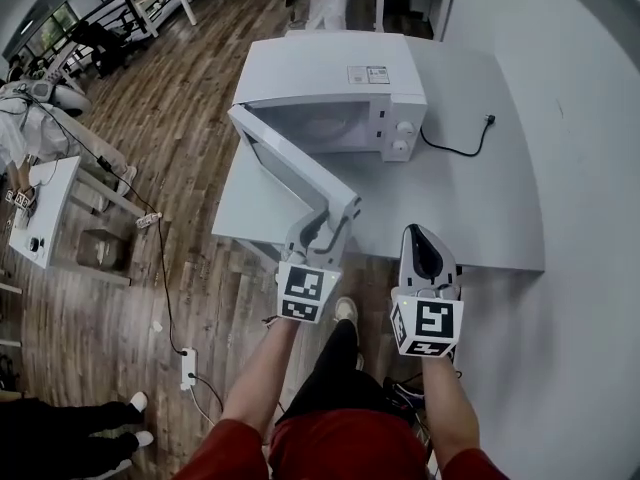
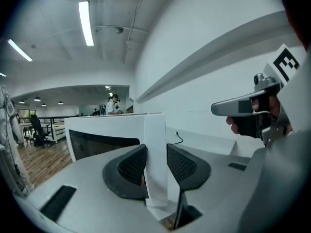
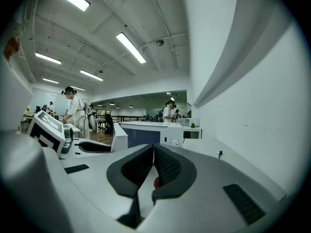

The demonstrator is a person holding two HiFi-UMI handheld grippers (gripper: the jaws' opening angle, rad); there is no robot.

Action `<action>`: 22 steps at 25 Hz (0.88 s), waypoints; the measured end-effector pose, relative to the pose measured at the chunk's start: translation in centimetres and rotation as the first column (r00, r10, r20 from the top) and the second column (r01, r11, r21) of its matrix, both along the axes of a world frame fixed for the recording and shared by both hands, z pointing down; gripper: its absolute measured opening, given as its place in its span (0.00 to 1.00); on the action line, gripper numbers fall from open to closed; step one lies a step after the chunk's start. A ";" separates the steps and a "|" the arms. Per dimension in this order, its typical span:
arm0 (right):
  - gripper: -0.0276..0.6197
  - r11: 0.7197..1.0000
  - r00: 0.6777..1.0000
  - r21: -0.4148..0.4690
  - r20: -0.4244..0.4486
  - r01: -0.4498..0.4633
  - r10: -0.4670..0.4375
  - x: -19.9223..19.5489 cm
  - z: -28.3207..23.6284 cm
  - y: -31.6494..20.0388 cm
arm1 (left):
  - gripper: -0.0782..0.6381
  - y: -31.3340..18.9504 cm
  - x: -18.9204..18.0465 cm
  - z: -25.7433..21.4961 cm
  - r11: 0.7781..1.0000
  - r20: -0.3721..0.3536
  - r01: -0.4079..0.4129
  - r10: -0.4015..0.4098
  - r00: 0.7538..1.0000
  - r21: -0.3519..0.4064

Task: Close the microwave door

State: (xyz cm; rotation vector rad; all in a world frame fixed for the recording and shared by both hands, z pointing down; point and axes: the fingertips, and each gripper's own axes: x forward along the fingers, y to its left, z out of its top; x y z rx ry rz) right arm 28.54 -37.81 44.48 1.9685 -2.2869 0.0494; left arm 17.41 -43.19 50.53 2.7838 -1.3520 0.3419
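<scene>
Microwave point(image 1: 330, 78) sits at 12 o'clock on the white table point(image 1: 480, 218), control knobs point(image 1: 402, 138) on its right front. Microwave door point(image 1: 285, 158) is open, hinged on the left and swung out toward 5 o'clock from the hinge, free edge nearest the person. Left gripper point(image 1: 338, 216) has that free edge between its jaws: the left gripper view shows both black pads point(image 2: 129, 166) against the white panel, one per face, jaws standing wide (a grip on the door, not a bare opening). Right gripper point(image 1: 418, 236) hangs at 3 o'clock of the left one, over the table's near edge, apart from the door. Its jaws are together, tips meeting, nothing between them. Black power cable point(image 1: 452, 151) runs off the microwave's right side toward 2 o'clock, plug point(image 1: 489, 120) lying on the table. Wood floor point(image 1: 200, 88) at 9 o'clock, with a small side table point(image 1: 40, 208) on it
</scene>
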 end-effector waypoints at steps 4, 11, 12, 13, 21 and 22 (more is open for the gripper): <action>0.09 1.000 1.000 0.001 -0.016 -0.013 0.013 1.5 0.0 -1.5 | 0.32 -1.6 2.0 -0.1 0.999 -0.021 0.041 -0.041 0.999 0.016; 0.09 1.000 0.999 -0.002 -0.034 -0.019 0.019 3.9 0.5 -5.4 | 0.32 -4.4 4.7 -0.5 0.991 -0.063 0.127 -0.124 0.990 0.050; 0.09 1.000 0.999 0.001 -0.029 -0.020 0.020 4.2 0.5 -6.0 | 0.32 -4.8 5.1 -0.5 0.990 -0.068 0.132 -0.128 0.989 0.052; 0.09 1.000 1.000 0.004 -0.024 -0.021 0.021 4.5 0.6 -6.7 | 0.32 -5.3 5.5 -0.5 0.989 -0.073 0.136 -0.132 0.989 0.054; 0.09 1.000 1.000 -0.009 0.003 -0.020 0.020 5.7 2.0 -12.2 | 0.31 -9.5 8.2 -0.4 0.985 -0.086 0.161 -0.156 0.984 0.056; 0.09 1.000 1.000 -0.012 0.001 -0.019 0.019 5.8 2.1 -12.8 | 0.31 -10.1 8.5 -0.4 0.985 -0.087 0.162 -0.157 0.984 0.059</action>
